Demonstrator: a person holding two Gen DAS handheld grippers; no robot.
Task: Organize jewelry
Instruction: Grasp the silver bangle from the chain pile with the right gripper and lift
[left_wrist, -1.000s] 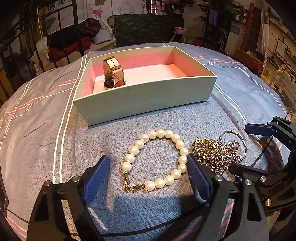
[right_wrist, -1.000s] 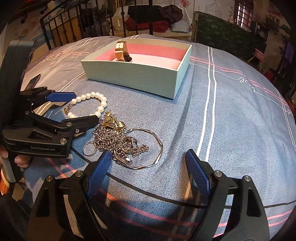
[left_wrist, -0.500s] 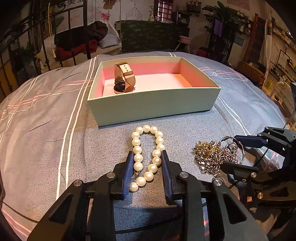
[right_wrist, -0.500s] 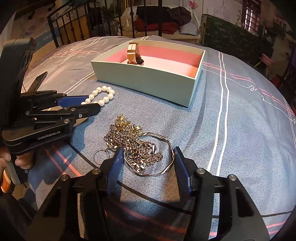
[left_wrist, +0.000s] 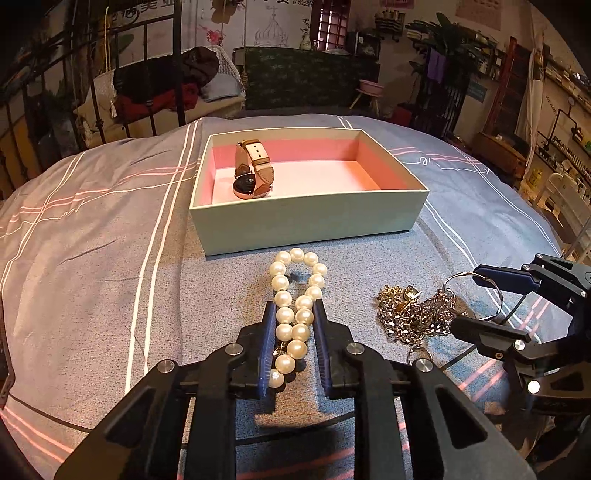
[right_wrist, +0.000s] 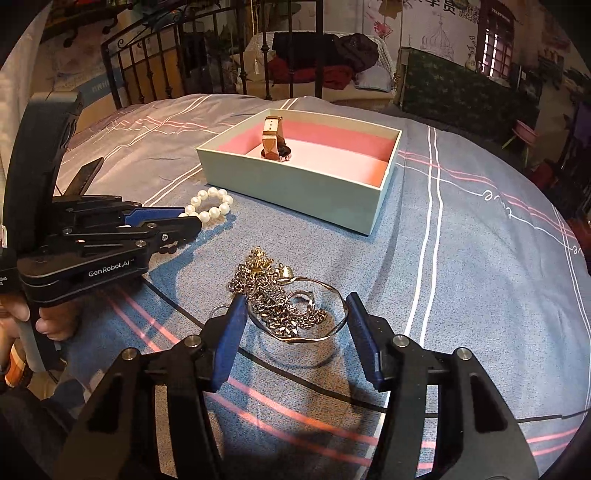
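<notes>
In the box (left_wrist: 310, 221) at 12 o'clock, only the watch (left_wrist: 253, 173) is stored. Pearl bracelet (left_wrist: 293, 306) is clamped by left gripper (left_wrist: 293, 345); chain pile (right_wrist: 277, 302) is straddled by right gripper (right_wrist: 295, 332), fingers apart.

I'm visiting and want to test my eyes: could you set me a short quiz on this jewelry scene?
1. True or false: the left tool has closed on the pearl bracelet.
2. What already lies inside the pink-lined box?
3. The right tool is: A) shut on the wristwatch, B) open around the chain pile and silver bangle, C) inside the box.

Key: 1. True; its fingers press the pearl loop flat on the bedspread. 2. A wristwatch with a tan strap. 3. B.
</notes>
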